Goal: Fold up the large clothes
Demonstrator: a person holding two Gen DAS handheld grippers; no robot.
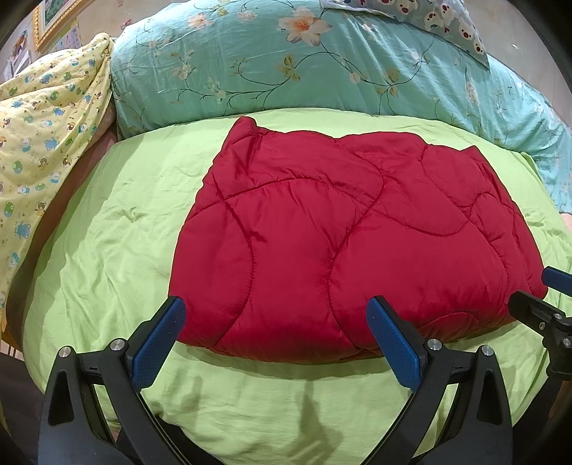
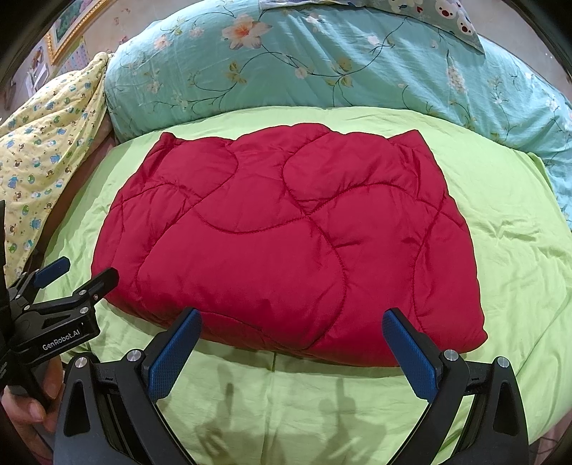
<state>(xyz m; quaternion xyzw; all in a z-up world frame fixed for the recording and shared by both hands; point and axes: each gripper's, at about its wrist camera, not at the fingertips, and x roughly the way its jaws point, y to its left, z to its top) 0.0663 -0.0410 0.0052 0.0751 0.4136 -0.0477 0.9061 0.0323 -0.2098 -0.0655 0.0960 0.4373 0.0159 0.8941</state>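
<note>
A red quilted garment (image 1: pixel 343 236) lies folded into a thick rectangle on the lime green bedsheet (image 1: pixel 107 229). My left gripper (image 1: pixel 277 307) hovers open just in front of the garment's near edge, with nothing between its blue pads. The right gripper (image 1: pixel 536 289) shows at the right edge of the left wrist view, beside the garment's near right corner. In the right wrist view the red garment (image 2: pixel 286 236) fills the middle, and my right gripper (image 2: pixel 291 318) stands open at its near edge, holding nothing. The left gripper (image 2: pixel 82 272) appears at the left, open, held by a hand (image 2: pixel 28 400).
A teal floral duvet (image 1: pixel 286 71) is piled along the far side of the bed. A yellow bear-print blanket (image 1: pixel 46 136) is heaped at the left. A bear-print pillow (image 1: pixel 429 18) lies at the top right. Green sheet (image 2: pixel 518 268) lies bare right of the garment.
</note>
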